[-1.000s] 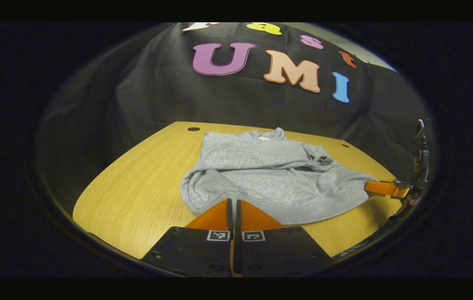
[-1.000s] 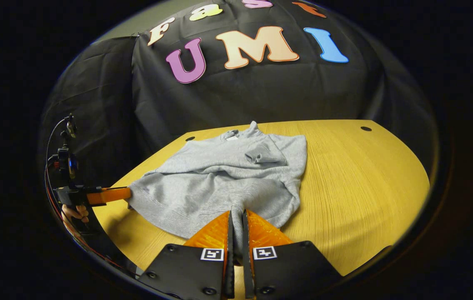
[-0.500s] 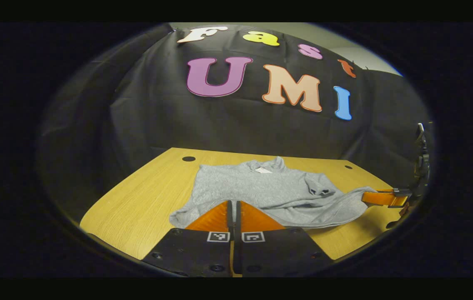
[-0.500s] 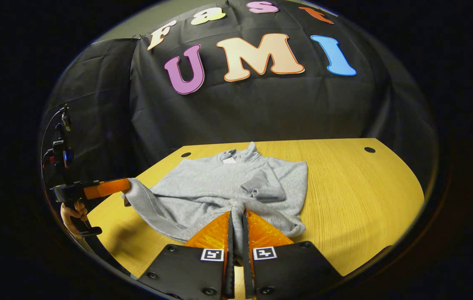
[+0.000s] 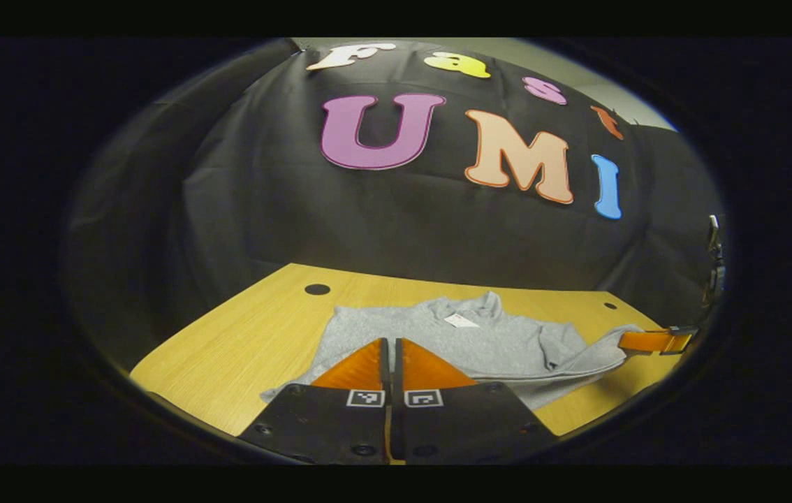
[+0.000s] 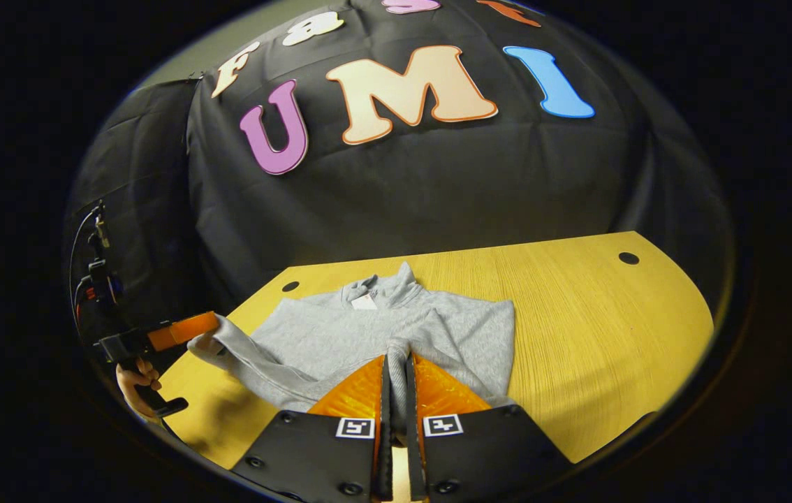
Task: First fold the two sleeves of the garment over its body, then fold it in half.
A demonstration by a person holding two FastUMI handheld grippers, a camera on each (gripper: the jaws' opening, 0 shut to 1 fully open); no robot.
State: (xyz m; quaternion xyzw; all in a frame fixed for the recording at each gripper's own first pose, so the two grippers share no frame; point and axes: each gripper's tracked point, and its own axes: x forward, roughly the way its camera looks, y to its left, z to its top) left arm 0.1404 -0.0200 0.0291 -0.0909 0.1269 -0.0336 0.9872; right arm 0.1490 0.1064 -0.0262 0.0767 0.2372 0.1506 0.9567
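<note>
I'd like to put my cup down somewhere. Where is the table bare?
Bare wood lies on the table right of the sweatshirt, out to the rim, with a narrower strip on its left. The near middle is crowded: both the left gripper and right gripper grip the hem.

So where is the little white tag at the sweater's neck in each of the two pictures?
Left gripper view: the tag sits right of centre, just under the collar of the grey sweater.
Right gripper view: the tag sits left of centre, under the collar.
Shared landmark: the dark round hole in the wooden table beyond the sweater's shoulder.
</note>
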